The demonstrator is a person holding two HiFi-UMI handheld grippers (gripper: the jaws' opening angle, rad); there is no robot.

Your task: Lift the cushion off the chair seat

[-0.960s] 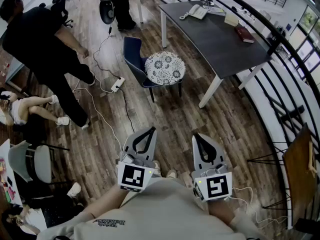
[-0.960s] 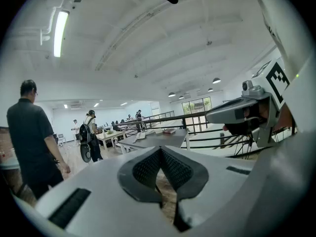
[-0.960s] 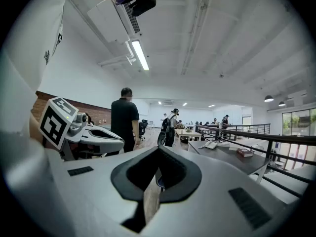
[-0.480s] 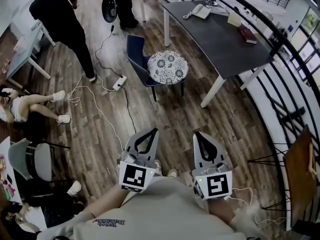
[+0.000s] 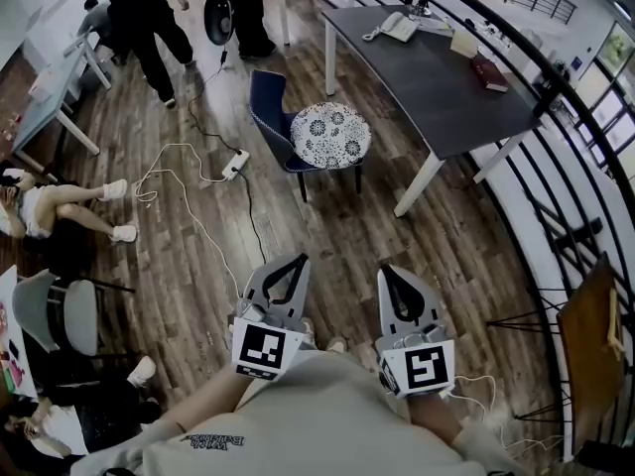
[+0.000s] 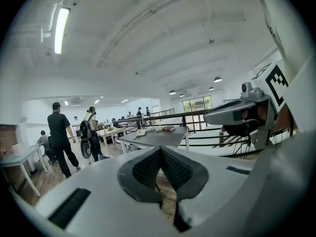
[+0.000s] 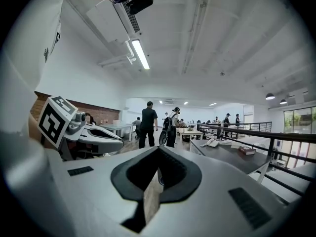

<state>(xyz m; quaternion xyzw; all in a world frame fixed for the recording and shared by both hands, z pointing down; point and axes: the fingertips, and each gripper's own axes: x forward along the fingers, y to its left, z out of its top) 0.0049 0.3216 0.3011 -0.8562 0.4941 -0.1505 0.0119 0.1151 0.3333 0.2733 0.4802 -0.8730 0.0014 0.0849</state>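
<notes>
A round white cushion (image 5: pixel 330 134) with a dark floral pattern lies on the seat of a dark blue chair (image 5: pixel 273 117) beside the grey table, well ahead of me on the wooden floor. My left gripper (image 5: pixel 296 263) and right gripper (image 5: pixel 386 272) are held side by side close to my body, far short of the chair. Both are shut with nothing between their jaws. In the left gripper view the left gripper (image 6: pixel 159 149) has its tips together; the right gripper (image 7: pixel 157 150) shows the same in its own view. The chair is hidden behind the jaws in both gripper views.
A long grey table (image 5: pixel 427 67) with a phone and a book stands right of the chair. A railing (image 5: pixel 541 167) runs along the right. Cables and a power strip (image 5: pixel 234 164) lie left of the chair. A person (image 5: pixel 149 13) walks at the far left; others sit at the left edge.
The person in black has walked from close at the left away to the far top left. Both grippers have stayed about where they were, still shut.
</notes>
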